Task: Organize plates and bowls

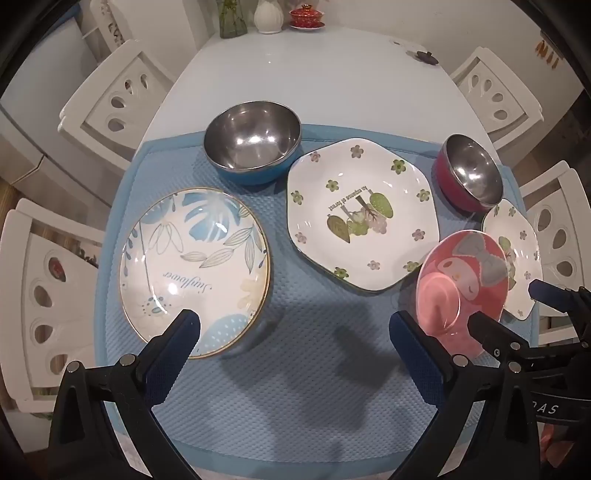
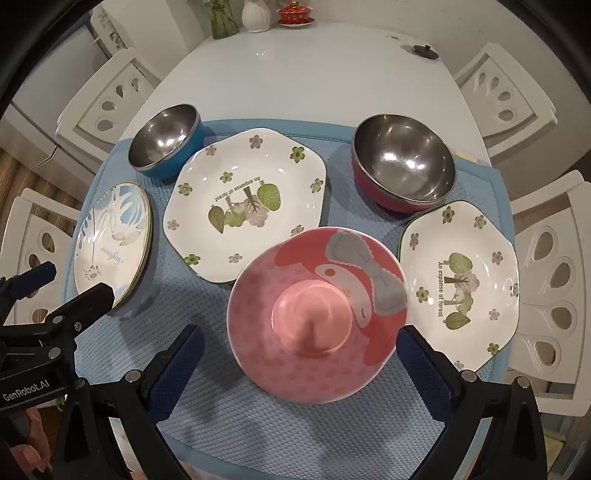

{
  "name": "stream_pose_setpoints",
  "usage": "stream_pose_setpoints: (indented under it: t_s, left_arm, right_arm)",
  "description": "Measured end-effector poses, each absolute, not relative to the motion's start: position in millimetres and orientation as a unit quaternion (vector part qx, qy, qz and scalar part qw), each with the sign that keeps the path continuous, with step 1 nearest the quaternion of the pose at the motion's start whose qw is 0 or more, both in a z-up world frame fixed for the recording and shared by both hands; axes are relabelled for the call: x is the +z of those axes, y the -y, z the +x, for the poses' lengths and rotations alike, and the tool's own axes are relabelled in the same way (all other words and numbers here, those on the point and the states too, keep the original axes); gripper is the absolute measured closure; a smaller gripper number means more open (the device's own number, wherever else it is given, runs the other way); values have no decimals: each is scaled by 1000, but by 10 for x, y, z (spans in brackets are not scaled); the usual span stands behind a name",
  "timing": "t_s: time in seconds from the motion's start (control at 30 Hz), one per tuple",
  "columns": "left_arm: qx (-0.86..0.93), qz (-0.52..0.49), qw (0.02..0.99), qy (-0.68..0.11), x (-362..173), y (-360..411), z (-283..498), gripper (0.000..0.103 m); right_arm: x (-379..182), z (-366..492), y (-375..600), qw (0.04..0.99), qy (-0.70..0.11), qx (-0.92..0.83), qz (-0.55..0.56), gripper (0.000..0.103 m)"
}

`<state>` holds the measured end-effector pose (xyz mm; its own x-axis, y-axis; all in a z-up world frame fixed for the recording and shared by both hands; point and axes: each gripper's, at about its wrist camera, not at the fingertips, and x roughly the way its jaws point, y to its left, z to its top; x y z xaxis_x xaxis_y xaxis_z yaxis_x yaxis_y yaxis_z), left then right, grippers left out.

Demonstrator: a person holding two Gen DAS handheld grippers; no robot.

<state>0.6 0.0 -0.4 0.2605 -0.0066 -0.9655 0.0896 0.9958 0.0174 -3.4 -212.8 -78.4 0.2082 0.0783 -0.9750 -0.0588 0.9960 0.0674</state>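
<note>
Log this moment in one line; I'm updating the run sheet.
left gripper: open, empty | right gripper: open, over pink bowl | dishes unstacked on blue mat

White oval dining table (image 2: pixel 295 74) beneath a blue textured mat (image 1: pixel 295 387), lit from overhead, with glare on the tabletop. White chairs with teardrop cut-outs (image 1: pixel 122 99) flank both long sides. At the far end, ahead of the claws: a green glass vase (image 1: pixel 232 18), a white ribbed vase (image 1: pixel 267 16), a red lidded cup (image 1: pixel 306 16). A small dark object (image 2: pixel 424 50), possibly a lid, lies far right. Walls plain, pale.
</note>
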Motion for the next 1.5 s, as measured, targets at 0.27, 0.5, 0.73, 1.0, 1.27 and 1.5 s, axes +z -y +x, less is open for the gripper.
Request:
stream_pose_setpoints:
  t_s: [0.27,0.5,0.73,1.0,1.27,1.5]
  left_arm:
    - [-28,40,797,-602,-34,62,15,1]
    - [-24,44,799,-599,-54,-2,9,1]
    - [-27,38,800,-598,-30,-7,-5,1]
    - [-27,38,802,-595,6,-17,-19,1]
    - [-25,33,803,-595,28,-36,-41,1]
    - [-22,36,803,-595,28,-59,-49,1]
  right_arm:
    - [-775,-42,2148,778,-626,47,16,0]
    - [-747,-55,2118,781,-622,48,27,0]
    - [-723,-69,2092,781,-622,47,26,0]
    - [-730,-92,2117,781,-621,49,34,0]
    - [-712,-106,2097,782,-620,52,34,0]
    - [-714,-108,2087,782,-621,52,35,0]
